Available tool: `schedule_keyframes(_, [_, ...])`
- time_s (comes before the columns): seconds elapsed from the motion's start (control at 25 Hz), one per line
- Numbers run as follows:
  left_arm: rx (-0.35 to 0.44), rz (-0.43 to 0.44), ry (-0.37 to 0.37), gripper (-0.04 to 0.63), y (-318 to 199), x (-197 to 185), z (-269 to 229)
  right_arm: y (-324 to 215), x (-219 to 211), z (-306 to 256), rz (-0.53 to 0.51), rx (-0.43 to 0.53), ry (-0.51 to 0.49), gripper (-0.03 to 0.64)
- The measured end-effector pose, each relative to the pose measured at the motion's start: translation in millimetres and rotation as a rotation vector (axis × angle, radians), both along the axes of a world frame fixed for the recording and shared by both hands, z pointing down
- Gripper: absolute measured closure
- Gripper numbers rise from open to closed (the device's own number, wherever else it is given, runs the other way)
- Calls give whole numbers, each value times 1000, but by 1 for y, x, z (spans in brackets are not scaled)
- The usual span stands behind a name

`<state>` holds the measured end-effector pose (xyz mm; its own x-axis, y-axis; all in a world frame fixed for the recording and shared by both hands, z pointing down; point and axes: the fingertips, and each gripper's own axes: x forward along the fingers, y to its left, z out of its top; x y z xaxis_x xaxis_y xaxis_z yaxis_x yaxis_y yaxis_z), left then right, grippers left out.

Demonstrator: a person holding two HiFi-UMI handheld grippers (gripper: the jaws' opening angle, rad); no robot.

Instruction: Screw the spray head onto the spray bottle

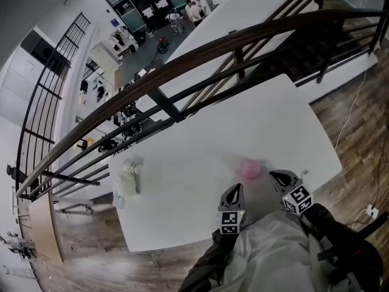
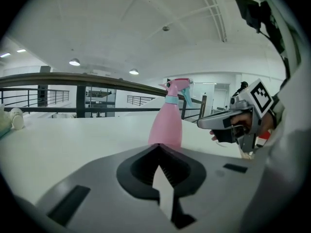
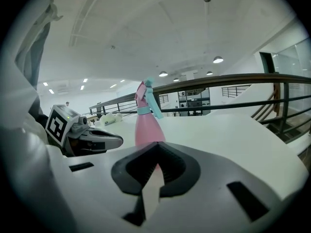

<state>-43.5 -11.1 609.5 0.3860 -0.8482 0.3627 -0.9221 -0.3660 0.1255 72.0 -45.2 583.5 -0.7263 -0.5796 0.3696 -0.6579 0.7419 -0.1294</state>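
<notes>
A pink spray bottle [image 1: 250, 170] stands upright on the white table [image 1: 200, 145], with its pink and teal spray head [image 2: 176, 88] sitting on the neck. My left gripper [image 1: 236, 188] is shut and empty, just short of the bottle on its near left. My right gripper [image 1: 274, 174] is also shut and empty, close to the bottle's right. In the left gripper view the bottle [image 2: 166, 125] rises straight beyond the shut jaws [image 2: 158, 148], and the right gripper [image 2: 206, 123] points in from the right. In the right gripper view the bottle [image 3: 147, 127] stands ahead, with the left gripper [image 3: 115, 141] at its left.
A pale, soft-looking bundle [image 1: 128, 177] lies near the table's left end. A dark railing [image 1: 182, 66] runs along the table's far side, with a drop to a lower floor beyond. The table's front edge is right at the person's body.
</notes>
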Motion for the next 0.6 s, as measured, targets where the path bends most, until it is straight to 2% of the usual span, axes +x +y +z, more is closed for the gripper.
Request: schedule_keyframes(0.6, [-9,-7,-6,589,-15,-8,3,-12,-16,-4,-44,22,9,621])
